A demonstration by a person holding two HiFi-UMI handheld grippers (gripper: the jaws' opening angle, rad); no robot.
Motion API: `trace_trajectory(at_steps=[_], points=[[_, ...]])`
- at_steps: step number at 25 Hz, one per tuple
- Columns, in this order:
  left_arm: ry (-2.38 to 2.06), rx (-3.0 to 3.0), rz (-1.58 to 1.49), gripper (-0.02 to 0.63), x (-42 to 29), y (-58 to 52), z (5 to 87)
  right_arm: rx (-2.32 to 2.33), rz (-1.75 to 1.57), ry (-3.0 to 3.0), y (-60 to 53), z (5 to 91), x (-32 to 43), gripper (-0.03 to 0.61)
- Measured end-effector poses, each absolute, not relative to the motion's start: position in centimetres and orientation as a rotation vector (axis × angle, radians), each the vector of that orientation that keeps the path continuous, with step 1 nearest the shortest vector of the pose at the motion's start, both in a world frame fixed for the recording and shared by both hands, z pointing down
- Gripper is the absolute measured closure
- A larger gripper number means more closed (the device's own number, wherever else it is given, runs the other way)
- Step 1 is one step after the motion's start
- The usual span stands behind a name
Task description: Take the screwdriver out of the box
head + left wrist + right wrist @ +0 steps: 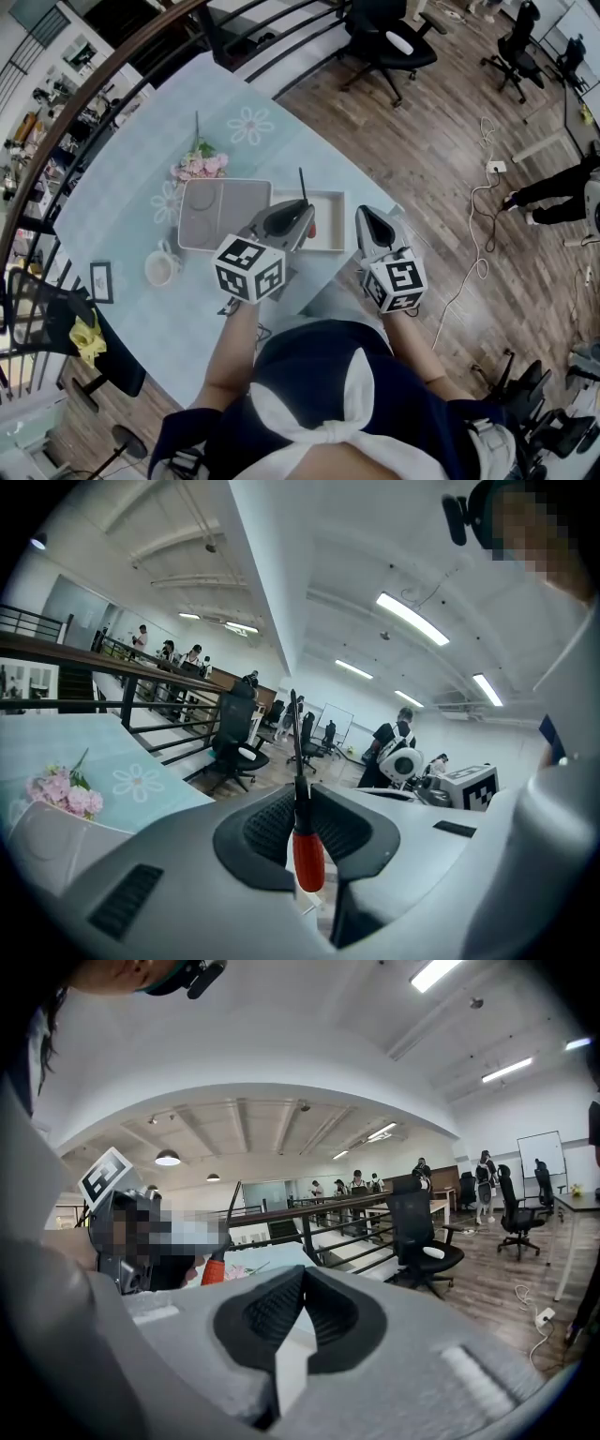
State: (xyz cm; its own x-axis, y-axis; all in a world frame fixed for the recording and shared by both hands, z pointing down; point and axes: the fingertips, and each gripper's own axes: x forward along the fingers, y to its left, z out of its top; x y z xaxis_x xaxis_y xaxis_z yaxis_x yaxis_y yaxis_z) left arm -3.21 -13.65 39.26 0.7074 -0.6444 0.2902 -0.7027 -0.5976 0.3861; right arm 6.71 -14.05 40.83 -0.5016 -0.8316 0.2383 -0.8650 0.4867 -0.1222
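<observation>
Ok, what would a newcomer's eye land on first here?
The red-handled screwdriver, clamped upright in the left gripper, shaft pointing up. In the head view it shows by the open white box on the pale blue table. The right gripper beside it is shut and empty.

Your head camera looks steeply down on the table (122, 211). Both gripper cameras sit close behind their jaws, facing roughly level and sharing the railing (94, 658) (319, 1208).

On table (122, 187), lid (225, 214) lies just L of box (330, 223), flowers (199, 167) behind lid, cup (161, 269) at its front-L. Screwdriver (307, 850) stands in jaws of L gripper (302, 212) over box; R gripper (364, 217) beside box's R end.
</observation>
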Motion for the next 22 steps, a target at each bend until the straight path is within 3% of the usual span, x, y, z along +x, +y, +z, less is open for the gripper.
trace_trajectory(at_steps=[22], points=[[-1.112,2.608,0.176,0.549,-2.4,-12.0,36.7,1.343,0.198,-2.701,-12.0,37.8,3.3,0.581]])
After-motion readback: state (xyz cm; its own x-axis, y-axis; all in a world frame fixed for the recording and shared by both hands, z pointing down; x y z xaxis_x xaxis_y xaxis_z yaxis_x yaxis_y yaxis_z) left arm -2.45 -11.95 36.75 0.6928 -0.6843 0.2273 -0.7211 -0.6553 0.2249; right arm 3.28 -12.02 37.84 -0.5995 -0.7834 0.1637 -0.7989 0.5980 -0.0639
